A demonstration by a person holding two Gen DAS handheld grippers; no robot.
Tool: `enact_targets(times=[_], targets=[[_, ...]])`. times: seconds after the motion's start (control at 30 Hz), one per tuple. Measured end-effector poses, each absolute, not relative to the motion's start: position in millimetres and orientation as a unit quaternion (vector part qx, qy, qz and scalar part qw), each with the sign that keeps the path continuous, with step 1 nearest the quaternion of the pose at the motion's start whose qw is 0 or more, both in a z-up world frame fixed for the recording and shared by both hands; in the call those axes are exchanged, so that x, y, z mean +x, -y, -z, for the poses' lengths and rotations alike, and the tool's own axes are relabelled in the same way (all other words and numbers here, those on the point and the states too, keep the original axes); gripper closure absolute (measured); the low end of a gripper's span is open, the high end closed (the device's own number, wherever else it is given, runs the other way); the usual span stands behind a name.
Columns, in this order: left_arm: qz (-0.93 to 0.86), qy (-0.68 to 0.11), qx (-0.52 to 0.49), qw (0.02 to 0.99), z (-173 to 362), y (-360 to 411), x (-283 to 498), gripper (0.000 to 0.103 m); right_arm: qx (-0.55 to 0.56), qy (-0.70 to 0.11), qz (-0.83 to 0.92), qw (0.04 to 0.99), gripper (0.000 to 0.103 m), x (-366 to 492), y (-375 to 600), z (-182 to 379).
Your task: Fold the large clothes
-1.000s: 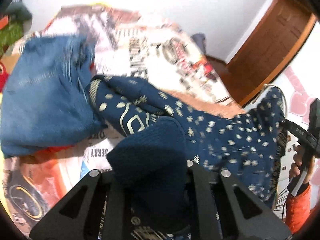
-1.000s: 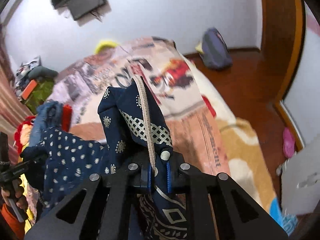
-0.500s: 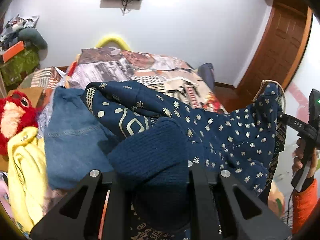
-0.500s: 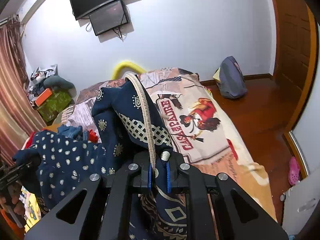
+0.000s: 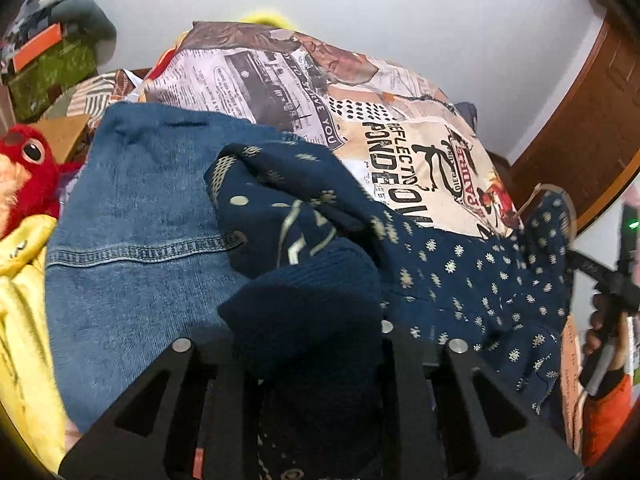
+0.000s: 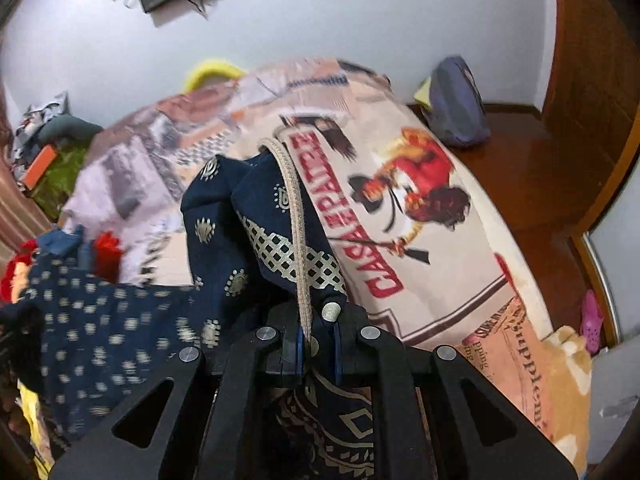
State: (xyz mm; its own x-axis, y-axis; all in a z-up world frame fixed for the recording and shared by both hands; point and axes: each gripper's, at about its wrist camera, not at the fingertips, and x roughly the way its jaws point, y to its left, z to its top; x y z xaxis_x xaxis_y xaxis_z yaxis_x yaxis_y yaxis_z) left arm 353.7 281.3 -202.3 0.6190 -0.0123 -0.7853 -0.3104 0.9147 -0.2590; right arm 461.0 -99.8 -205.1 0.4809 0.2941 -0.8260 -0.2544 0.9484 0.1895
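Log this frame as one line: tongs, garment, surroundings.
left tongs: jaws just opening, navy patterned garment between them | right tongs: shut on garment's beige trim | garment slung between both, above printed bedspread | denim garment beside

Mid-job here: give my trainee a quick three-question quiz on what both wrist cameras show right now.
1. True or false: the right gripper pinches the navy patterned garment at its beige trim.
2. What lies left of the garment: A) denim piece B) towel C) pillow?
3. Name the red thing at the left wrist view's left edge.

Key: 1 true. 2 A. 3 a plush toy.
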Motion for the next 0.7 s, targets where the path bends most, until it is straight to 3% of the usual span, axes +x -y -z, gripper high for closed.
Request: enact_targets(times=[0.17, 0.2, 0.23, 0.27, 0.3, 0.7], targets=[[-0.074, -0.427, -0.195, 0.88, 207, -285, 349, 0.078, 0.035, -0.525, -0.147, 0.837, 0.089, 471, 115, 245], [-0.073, -0.428, -0.196, 0.879, 207, -284, 347, 0.075, 0.038, -0.533, -0.138, 0.834, 0.083, 471, 119, 250], [-0.078, -0.428, -0.198, 0.878, 207, -285, 346, 0.071, 0.041, -0.539, -0.131, 0.831, 0.08, 470, 122, 252], [-0.092, -0.432, -0.198, 0.875, 208, -284, 344, 0.058, 0.04, -0.54, -0.125, 0.831, 0.074, 467, 124, 250], [-0.101, -0.434, -0.196, 0.874, 209, -283, 340, 0.053, 0.038, -0.54, -0.123, 0.832, 0.069, 464, 126, 248], [-0.122, -0.435, -0.159, 0.878, 169, -262, 281, 0.051, -0.019, -0.505, -0.154, 0.849, 0.066, 393, 154, 164]])
